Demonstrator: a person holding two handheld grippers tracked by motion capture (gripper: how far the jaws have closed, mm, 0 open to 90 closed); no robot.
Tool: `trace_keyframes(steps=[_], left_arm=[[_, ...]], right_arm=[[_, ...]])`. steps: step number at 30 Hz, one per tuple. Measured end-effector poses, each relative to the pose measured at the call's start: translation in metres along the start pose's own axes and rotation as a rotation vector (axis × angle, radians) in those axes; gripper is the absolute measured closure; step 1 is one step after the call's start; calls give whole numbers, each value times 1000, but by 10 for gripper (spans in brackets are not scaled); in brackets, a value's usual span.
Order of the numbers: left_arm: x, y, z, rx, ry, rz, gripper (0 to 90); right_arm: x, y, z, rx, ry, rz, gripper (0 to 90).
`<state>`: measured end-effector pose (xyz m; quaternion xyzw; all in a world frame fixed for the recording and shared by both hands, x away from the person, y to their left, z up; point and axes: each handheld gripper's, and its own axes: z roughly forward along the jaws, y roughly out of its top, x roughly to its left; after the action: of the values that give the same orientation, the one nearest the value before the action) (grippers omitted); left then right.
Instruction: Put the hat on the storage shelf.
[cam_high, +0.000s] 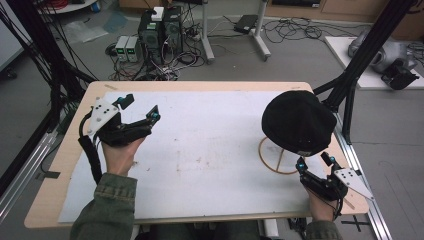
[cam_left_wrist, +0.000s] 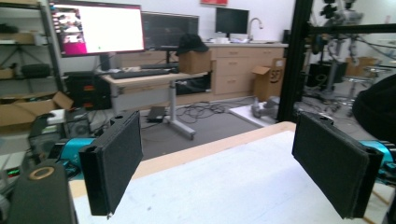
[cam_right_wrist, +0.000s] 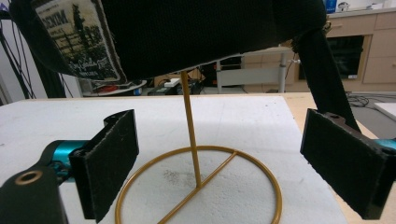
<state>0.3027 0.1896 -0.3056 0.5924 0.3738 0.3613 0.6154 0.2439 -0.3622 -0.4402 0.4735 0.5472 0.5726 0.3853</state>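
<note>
High view had the black cap sitting on top of a gold wire stand near the right edge of the table, with my right gripper just below it on my side, jaws spread wide and holding nothing. My left gripper was way off at the left side of the white sheet, jaws also apart and empty, pointing out toward the room.

Right gripper view was the useful one. My right gripper sat low, with the stand's thin post and ring base between the jaws, and the cap overhead, its sewn label at the upper left and a strap hanging at the right.

My take on doing the grab well: I was lined up on the post, not the cap. Closing there would've pinched bare wire and probably tipped the whole thing, since the stand looked light. I figured I needed to raise the hand, bite the soft brim edge near the label, then lift straight up so the post slid out clean. Bringing the left one over to pin the ring base seemed smart too.
</note>
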Motion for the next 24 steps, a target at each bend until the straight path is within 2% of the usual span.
trace_keyframes(steps=[15,24], left_arm=[[25,-34,-36,-4,108,-53,163],[32,-56,-53,-6,163,-50,165]], right_arm=[[1,0,0,6,2,-11,105],[1,0,0,8,1,-9,105]])
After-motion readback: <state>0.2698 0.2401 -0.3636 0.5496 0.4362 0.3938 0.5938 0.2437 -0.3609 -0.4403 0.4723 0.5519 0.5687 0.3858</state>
